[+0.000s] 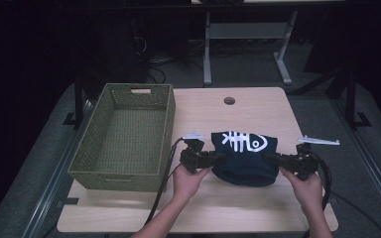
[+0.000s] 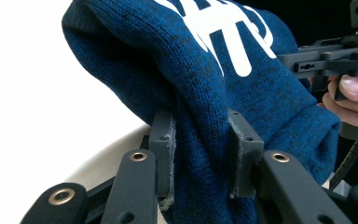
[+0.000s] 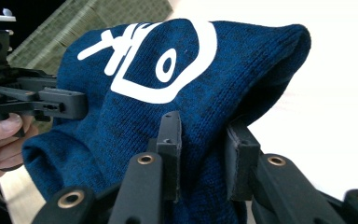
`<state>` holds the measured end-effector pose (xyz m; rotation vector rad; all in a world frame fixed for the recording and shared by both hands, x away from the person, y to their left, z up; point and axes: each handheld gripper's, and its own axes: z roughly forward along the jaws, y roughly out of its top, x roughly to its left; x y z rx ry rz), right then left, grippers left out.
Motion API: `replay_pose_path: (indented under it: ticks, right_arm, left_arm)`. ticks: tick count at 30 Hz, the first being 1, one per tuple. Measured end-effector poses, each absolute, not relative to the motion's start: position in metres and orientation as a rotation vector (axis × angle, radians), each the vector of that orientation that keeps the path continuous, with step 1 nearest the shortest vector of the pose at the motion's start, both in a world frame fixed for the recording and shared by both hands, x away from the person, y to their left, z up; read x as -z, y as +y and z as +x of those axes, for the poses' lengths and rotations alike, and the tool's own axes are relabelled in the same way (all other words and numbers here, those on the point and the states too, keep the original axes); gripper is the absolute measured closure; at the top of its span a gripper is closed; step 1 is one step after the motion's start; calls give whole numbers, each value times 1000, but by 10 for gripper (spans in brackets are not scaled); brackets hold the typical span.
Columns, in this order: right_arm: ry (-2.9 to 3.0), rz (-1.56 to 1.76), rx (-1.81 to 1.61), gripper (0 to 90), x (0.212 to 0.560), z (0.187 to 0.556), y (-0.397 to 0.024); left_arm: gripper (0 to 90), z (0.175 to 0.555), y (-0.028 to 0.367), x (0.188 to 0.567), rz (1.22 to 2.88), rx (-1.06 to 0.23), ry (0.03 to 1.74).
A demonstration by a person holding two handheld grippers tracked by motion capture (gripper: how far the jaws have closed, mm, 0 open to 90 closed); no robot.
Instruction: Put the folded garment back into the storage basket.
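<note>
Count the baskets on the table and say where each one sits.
1. The green woven basket sits on the table's left side, beside the blue knitted garment that the left gripper and right gripper hold. None seems hidden.

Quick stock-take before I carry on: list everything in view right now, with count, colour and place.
knitted garment: one, dark blue with a white fish-skeleton print, bunched up and held between the two grippers near the middle of the table.
basket: one, olive green woven, nothing inside, on the table's left side with its left edge hanging over.
table: one, light wood, with a round hole near the far edge.
desk frame: one, grey metal legs, on the floor beyond the table.
left gripper: one, black, jaws shut on the garment's left side.
right gripper: one, black, jaws shut on the garment's right side.
hands: two, the left hand and the right hand, each holding a gripper, entering from the bottom of the high view.
</note>
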<state>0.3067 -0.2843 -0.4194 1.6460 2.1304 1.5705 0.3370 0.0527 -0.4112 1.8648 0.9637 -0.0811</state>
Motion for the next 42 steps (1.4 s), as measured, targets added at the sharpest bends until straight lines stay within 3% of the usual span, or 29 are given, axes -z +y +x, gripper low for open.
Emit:
replay_pose_path:
  ticks: [23,42]
  right_arm:
    - [2176,1504,-1650,720,356,319,-243]
    - [2223,1416,-1680,719,323,334,-199]
  left_arm:
    - [679,341,101,349,1843,33,934]
    - [679,345,147,325,1818,5,954]
